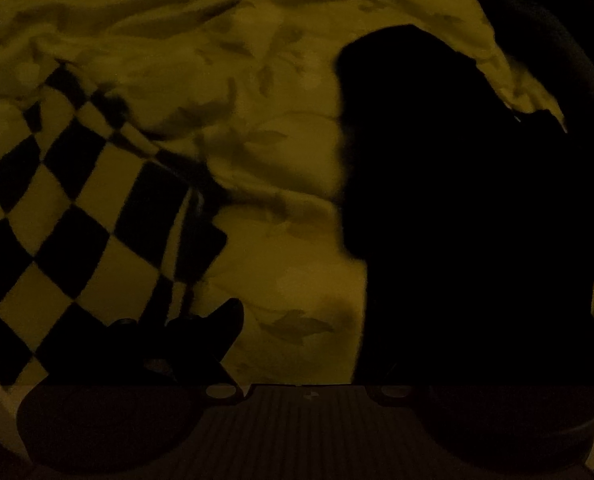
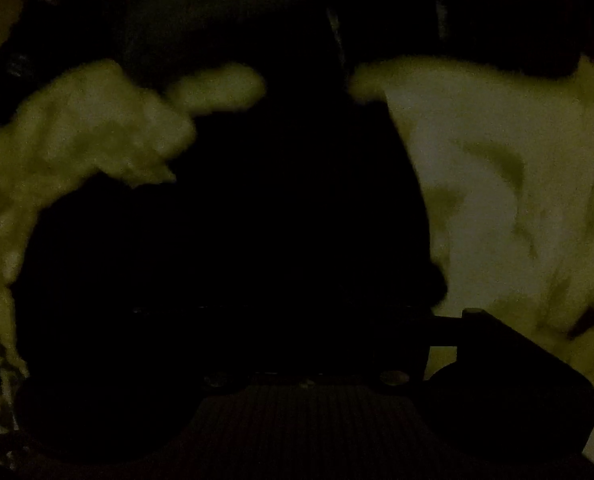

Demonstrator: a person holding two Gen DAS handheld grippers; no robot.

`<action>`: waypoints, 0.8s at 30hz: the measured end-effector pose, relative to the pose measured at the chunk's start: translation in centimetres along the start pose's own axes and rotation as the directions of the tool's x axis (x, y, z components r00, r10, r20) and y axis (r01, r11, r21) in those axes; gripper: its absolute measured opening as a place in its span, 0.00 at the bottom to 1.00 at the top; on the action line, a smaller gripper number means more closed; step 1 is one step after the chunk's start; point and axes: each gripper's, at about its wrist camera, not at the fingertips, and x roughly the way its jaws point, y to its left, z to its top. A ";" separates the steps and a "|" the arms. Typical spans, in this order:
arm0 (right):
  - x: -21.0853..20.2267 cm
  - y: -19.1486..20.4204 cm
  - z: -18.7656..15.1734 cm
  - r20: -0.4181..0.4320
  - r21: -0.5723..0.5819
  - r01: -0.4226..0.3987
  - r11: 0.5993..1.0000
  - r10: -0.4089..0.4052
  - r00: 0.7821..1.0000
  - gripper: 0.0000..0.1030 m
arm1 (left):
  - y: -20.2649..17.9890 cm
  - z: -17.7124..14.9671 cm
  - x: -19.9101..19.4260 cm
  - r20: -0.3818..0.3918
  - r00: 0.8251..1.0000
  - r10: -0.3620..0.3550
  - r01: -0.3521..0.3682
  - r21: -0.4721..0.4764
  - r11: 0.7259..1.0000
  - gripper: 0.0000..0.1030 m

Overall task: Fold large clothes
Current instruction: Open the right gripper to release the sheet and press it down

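Black garment [image 2: 225,240] betw. right gripper [image 2: 297,280] jaws

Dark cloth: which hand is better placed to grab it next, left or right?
Right, probably. The dark cloth fills the middle of the right view, straight ahead of the fingers. In the left view it sits off to one side.

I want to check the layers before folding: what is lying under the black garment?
Around the black garment, yellowish bedding with a faint leaf pattern shows on several sides, so it seems to lie on that. A checkered cloth lies apart. Directly beneath the garment, everything is covered.
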 end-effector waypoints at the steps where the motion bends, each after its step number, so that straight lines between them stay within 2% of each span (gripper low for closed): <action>1: 0.9 -0.4 -0.2 -0.037 0.032 0.008 0.999 -0.007 0.999 0.64 | 0.0 -0.1 0.0 -0.003 1.000 -0.001 0.001 0.000 1.000 1.00; 3: 1.5 -1.2 -0.9 -0.076 0.095 0.025 0.995 -0.018 0.997 0.65 | 0.3 -0.4 0.0 -0.008 1.000 0.006 -0.006 -0.003 1.000 1.00; 6: 0.6 -1.9 -1.6 -0.044 0.135 0.000 0.991 0.006 0.999 0.69 | 1.2 -0.9 0.0 -0.011 1.000 0.021 -0.022 -0.018 1.000 1.00; 11: -3.4 -2.4 -2.2 0.034 0.043 -0.014 0.999 0.012 0.999 0.72 | 2.3 -1.2 0.1 -0.015 0.999 0.039 -0.040 -0.016 0.999 1.00; 15: -7.2 -3.8 -2.8 0.119 0.009 -0.002 1.000 0.001 0.993 0.72 | 1.7 -1.1 -0.5 0.003 0.999 0.032 -0.032 0.030 0.999 1.00; 18: -10.1 -4.8 -3.7 0.201 -0.033 0.020 0.999 -0.013 0.979 0.74 | 1.0 -1.2 -1.1 0.030 0.999 0.025 -0.027 0.065 0.998 1.00; 21: -13.9 -6.5 -4.9 0.293 -0.103 0.086 0.991 -0.053 0.955 0.79 | 0.4 -1.5 -1.6 0.039 0.999 0.018 -0.021 0.094 0.995 1.00; 24: -17.4 -8.9 -6.5 0.348 -0.143 0.137 0.980 -0.080 0.934 0.80 | -0.3 -2.3 -2.2 0.041 0.999 0.015 -0.020 0.118 0.993 1.00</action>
